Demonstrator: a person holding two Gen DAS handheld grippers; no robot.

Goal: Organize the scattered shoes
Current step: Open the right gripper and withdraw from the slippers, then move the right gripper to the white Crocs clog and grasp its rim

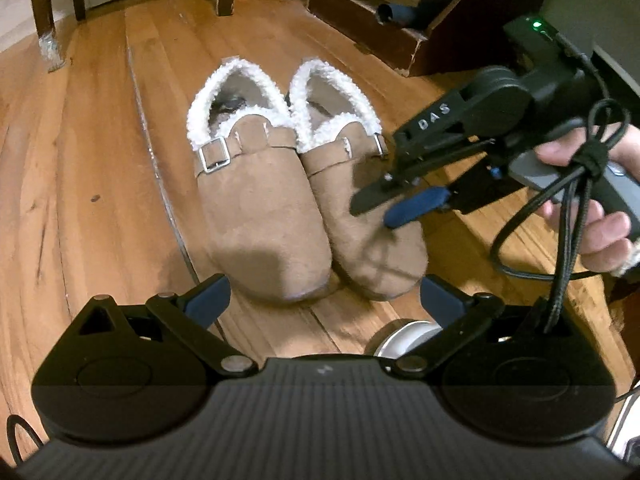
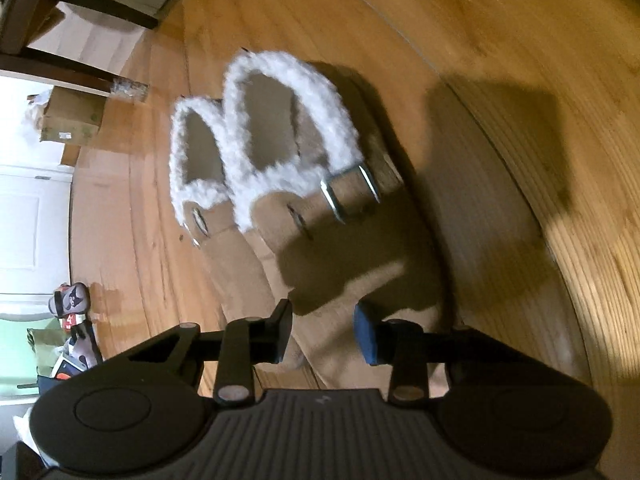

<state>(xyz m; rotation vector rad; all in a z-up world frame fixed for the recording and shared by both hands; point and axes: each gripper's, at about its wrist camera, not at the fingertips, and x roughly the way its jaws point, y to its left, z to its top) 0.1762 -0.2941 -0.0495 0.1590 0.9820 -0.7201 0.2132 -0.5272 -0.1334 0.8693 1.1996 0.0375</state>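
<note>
Two tan suede slippers with white fleece lining and metal buckles stand side by side on the wooden floor, toes toward the left wrist camera: the left slipper (image 1: 260,208) and the right slipper (image 1: 344,184). My left gripper (image 1: 324,296) is wide open just short of their toes, with nothing between its fingers. A hand (image 1: 600,236) holds my right gripper (image 1: 380,210) over the outer side of the right slipper's toe. In the right wrist view that gripper (image 2: 322,332) has a narrow gap between its pads above the nearer slipper (image 2: 340,248), and nothing is visibly pinched. The other slipper (image 2: 224,240) lies beyond.
Chair legs (image 1: 48,20) stand at the back left and a dark wooden furniture base (image 1: 380,28) at the back right. A white round object (image 1: 404,336) lies under my left gripper. A cardboard box (image 2: 72,120) and clutter (image 2: 72,308) sit along the left edge.
</note>
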